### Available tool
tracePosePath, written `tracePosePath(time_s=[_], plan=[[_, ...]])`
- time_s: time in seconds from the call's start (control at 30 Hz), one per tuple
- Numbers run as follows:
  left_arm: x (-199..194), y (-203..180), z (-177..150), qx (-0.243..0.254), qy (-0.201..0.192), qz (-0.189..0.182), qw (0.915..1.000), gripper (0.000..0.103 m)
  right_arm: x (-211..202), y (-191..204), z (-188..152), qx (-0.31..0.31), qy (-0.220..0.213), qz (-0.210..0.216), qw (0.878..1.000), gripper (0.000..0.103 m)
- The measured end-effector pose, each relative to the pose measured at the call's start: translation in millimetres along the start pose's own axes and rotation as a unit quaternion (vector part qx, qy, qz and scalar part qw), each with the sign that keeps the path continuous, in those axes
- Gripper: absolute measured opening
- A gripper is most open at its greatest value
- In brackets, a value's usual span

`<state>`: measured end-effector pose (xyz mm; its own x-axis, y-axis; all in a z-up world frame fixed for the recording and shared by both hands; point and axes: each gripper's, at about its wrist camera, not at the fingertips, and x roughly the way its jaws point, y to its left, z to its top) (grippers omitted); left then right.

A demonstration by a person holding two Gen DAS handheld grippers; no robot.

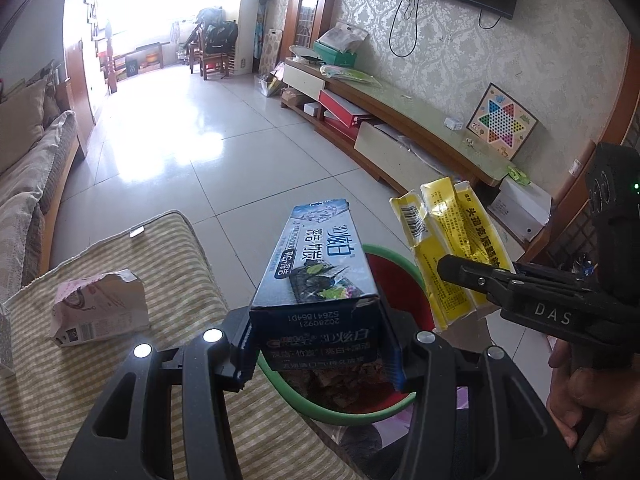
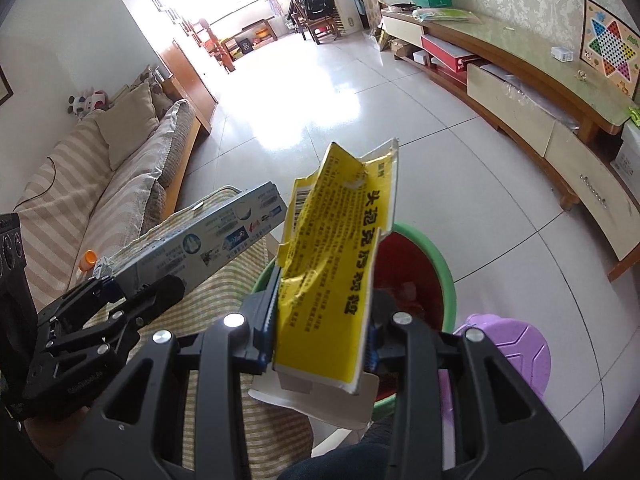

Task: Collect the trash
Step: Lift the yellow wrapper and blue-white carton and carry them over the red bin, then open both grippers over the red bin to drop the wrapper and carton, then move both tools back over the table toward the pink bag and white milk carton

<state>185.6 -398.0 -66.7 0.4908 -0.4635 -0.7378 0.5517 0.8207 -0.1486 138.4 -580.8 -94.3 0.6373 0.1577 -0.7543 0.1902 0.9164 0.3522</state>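
Left gripper (image 1: 320, 340): jaws clamped on the near end of a blue toothpaste carton (image 1: 316, 276); the carton sticks out forward and slightly up, its far end over the bin. Right gripper (image 2: 320, 344): jaws clamped on the lower part of a crumpled yellow medicine box (image 2: 332, 256), which is torn open along one side and stands upward from the grip.

Bin (image 2: 440, 264): green rim, red inside, standing on the tiled floor beside a striped cushion (image 1: 120, 380); some debris visible at the bottom in the left wrist view. A purple stool (image 2: 508, 344) sits just beside it. Both boxes are held above the bin opening, the yellow one toward its right side, the blue one over its near left rim.

One more item, a torn pinkish carton (image 1: 100, 312), lies on the cushion, not yet picked up.

Step in hand, by my reading: carry-to-bin is about complete; release is pending for both items.

Next move calls for: each box fully inside the rim line before the jaws open. The blue carton is long and its gripped end hangs near the rim, so it should tip nose-down first or it may catch the edge. Then go for the pinkish carton.
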Motion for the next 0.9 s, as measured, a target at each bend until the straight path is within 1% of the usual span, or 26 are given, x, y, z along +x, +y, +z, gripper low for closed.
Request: tracePosePath(time_s=[0.17,0.27,0.3,0.33,0.4,0.5,0.63,0.67,0.7,0.73,0.77,0.8,0.83,0.87,0.9], plan=[[13.5,-6.5,-0.5,0.001,0.01,-0.003,0.9999,0.047,10.0,-15.1,1.1,0.005,0.008,-0.003,1.0,0.033],[21.8,-8.1,-0.5,0.0,0.021,-0.002,0.9998,0.049,14.7,-20.0,0.1,0.009,0.012,-0.005,1.0,0.033],[24.6,-8.6,-0.3,-0.002,0.026,0.0,0.9997,0.063,16.3,-21.4,0.3,0.009,0.014,-0.005,1.0,0.033],[25.1,-8.2,-0.4,-0.003,0.024,0.002,0.9997,0.079,18.2,-22.0,0.8,0.009,0.015,-0.006,1.0,0.033],[23.0,-6.2,-0.3,-0.007,0.015,0.004,0.9999,0.088,20.0,-23.1,1.3,0.01,0.017,-0.006,1.0,0.033],[22.2,-1.6,-0.1,-0.018,0.014,0.005,0.9997,0.091,21.1,-22.5,0.7,0.008,0.019,-0.006,1.0,0.033],[18.8,9.5,0.7,-0.036,0.008,0.013,0.9992,0.092,23.7,-20.2,1.4,0.005,0.024,-0.007,1.0,0.034],[17.9,10.1,1.7,-0.039,0.007,0.014,0.9991,0.092,24.2,-19.1,1.3,0.004,0.025,-0.007,1.0,0.036],[16.3,12.7,2.1,-0.041,0.006,0.015,0.999,0.092,23.6,-18.8,0.8,0.005,0.025,-0.007,1.0,0.045],[14.6,13.9,2.0,-0.042,0.003,0.016,0.999,0.091,23.3,-18.4,1.0,0.003,0.024,-0.009,1.0,0.059],[12.6,15.0,2.1,-0.043,0.001,0.017,0.9989,0.092,22.4,-17.1,0.9,0.001,0.021,-0.011,1.0,0.068],[10.4,16.1,2.5,-0.043,-0.001,0.018,0.9989,0.092,20.8,-15.4,1.0,-0.001,0.017,-0.013,1.0,0.083],[8.3,17.3,2.4,-0.044,-0.002,0.018,0.9988,0.092,18.9,-13.6,1.3,-0.002,0.012,-0.015,1.0,0.088],[6.0,18.7,2.0,-0.045,-0.004,0.019,0.9988,0.092,17.5,-12.2,1.8,-0.003,0.009,-0.017,1.0,0.089],[3.1,20.5,1.5,-0.046,-0.006,0.02,0.9987,0.092,16.7,-10.7,2.9,-0.003,0.009,-0.017,1.0,0.092]])
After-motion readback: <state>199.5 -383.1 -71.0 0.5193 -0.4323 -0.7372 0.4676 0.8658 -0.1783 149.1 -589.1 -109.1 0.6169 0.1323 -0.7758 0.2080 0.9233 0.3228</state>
